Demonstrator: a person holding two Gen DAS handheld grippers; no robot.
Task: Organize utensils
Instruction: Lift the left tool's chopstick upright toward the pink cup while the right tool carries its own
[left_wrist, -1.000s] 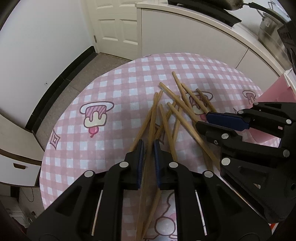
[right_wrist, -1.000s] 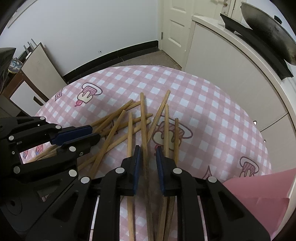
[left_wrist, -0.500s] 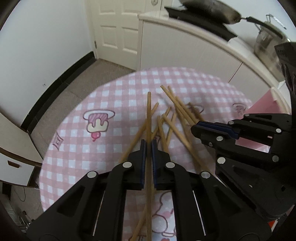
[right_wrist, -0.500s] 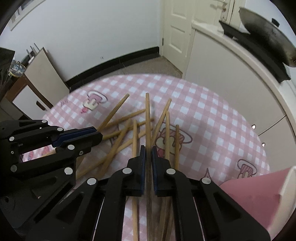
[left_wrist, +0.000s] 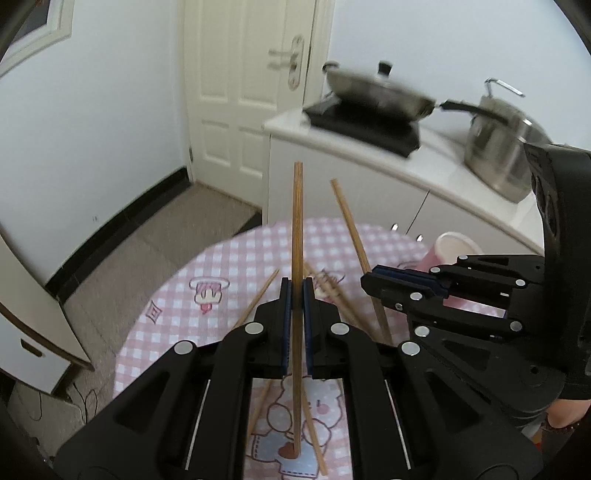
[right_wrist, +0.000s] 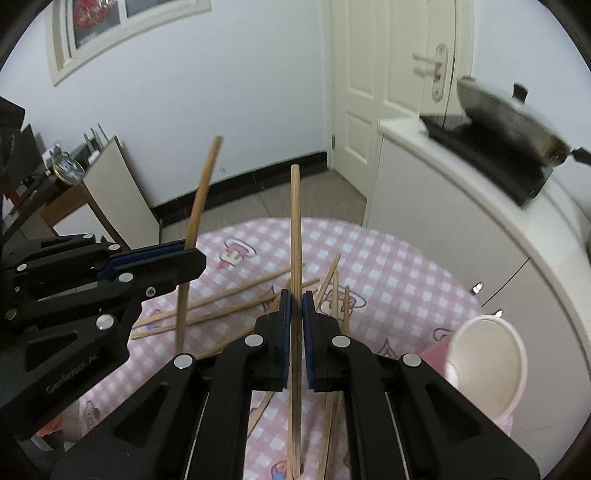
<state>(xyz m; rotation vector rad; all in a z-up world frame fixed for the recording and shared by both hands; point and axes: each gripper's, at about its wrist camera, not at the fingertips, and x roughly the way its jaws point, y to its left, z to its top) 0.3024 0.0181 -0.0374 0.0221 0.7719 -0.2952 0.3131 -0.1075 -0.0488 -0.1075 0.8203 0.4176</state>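
My left gripper (left_wrist: 296, 286) is shut on a wooden chopstick (left_wrist: 297, 221) that stands up above the round table. My right gripper (right_wrist: 295, 297) is shut on another wooden chopstick (right_wrist: 295, 229), also lifted and pointing up. In the left wrist view the right gripper (left_wrist: 373, 278) shows at the right with its chopstick (left_wrist: 351, 229). In the right wrist view the left gripper (right_wrist: 192, 254) shows at the left with its chopstick (right_wrist: 203, 192). Several loose chopsticks (right_wrist: 236, 302) lie crossed on the pink checked tablecloth (right_wrist: 388, 273). A pink cup (right_wrist: 484, 373) with a white inside stands at the right.
A white counter (left_wrist: 369, 173) stands behind the table with a wok (left_wrist: 376, 92) on a black cooker and a steel pot (left_wrist: 506, 147). A white door (left_wrist: 251, 92) is at the back. A low side table (right_wrist: 66, 192) stands at the left.
Both grippers have risen and tilted up from the table, each lifting its chopstick off the pile. The pink cup has come into fuller view.
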